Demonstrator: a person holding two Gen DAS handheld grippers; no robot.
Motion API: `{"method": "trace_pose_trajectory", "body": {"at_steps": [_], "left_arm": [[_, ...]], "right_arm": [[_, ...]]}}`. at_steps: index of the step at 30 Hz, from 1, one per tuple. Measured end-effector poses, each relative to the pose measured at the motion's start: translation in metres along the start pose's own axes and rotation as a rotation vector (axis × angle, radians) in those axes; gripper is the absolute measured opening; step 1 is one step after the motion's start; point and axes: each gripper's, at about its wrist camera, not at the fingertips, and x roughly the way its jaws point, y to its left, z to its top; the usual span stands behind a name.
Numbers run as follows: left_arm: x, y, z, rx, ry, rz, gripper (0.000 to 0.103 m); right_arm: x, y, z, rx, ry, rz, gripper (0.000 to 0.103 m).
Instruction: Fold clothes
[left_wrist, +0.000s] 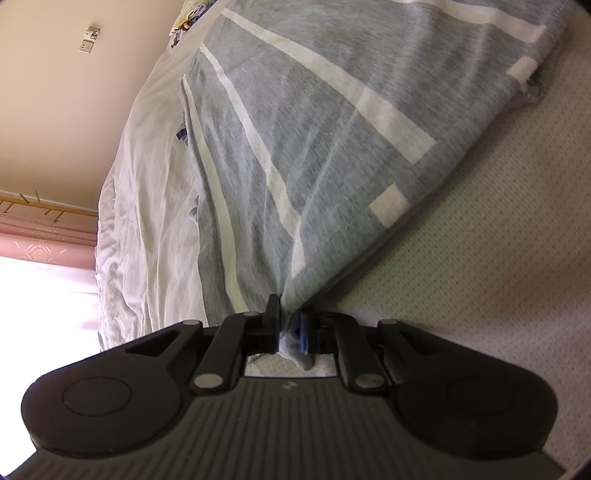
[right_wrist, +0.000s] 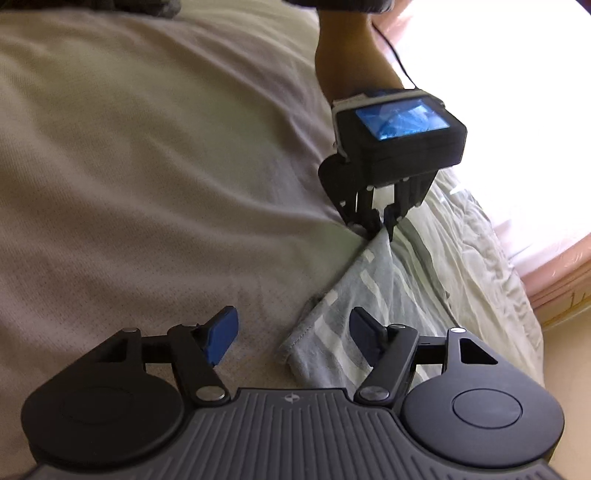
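Grey striped garment (left_wrist: 295, 140) on bed (right_wrist: 129, 166) — corner pinched by left fingers (left_wrist: 275, 328), right fingers (right_wrist: 221, 336) spread, empty.

A home bedroom: bed (right_wrist: 129, 147), pink curtains (left_wrist: 44, 236), wall socket (left_wrist: 85, 46).

Not seeing any readable text anywhere here. Only a tiny embossed logo mark is showing on each gripper body (right_wrist: 291, 398), way too small to be reading as letters or a brand.
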Motion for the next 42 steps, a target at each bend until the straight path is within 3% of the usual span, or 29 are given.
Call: {"method": "trace_pose_trajectory", "body": {"at_steps": [6, 8, 9, 17, 24, 29, 35, 42], "left_arm": [[0.003, 0.0, 0.0, -0.013, 0.001, 0.001, 0.008], [0.004, 0.003, 0.001, -0.023, 0.004, -0.005, 0.007], [0.003, 0.004, 0.001, -0.028, 0.005, -0.007, 0.007], [-0.014, 0.019, 0.004, -0.071, 0.005, -0.014, 0.004], [-0.03, 0.048, 0.02, -0.061, 0.032, -0.001, 0.004], [-0.039, 0.079, 0.052, -0.027, 0.042, -0.002, 0.004], [-0.023, 0.134, 0.111, -0.031, 0.065, 0.009, 0.004], [0.037, 0.19, 0.211, -0.004, 0.056, -0.007, 0.004]], "right_arm": [[0.023, -0.009, -0.008, -0.002, 0.067, -0.039, 0.04], [0.025, -0.012, -0.009, -0.004, 0.072, -0.039, 0.01], [0.026, -0.014, -0.009, 0.002, 0.075, -0.035, 0.007], [-0.004, -0.04, -0.001, 0.148, 0.016, 0.078, 0.005], [-0.027, -0.07, -0.001, 0.283, -0.025, 0.088, 0.004], [-0.047, -0.113, -0.017, 0.431, -0.053, 0.086, 0.004], [-0.075, -0.181, -0.068, 0.651, -0.087, 0.067, 0.004], [-0.075, -0.266, -0.169, 0.851, -0.081, 0.061, 0.004]]}}
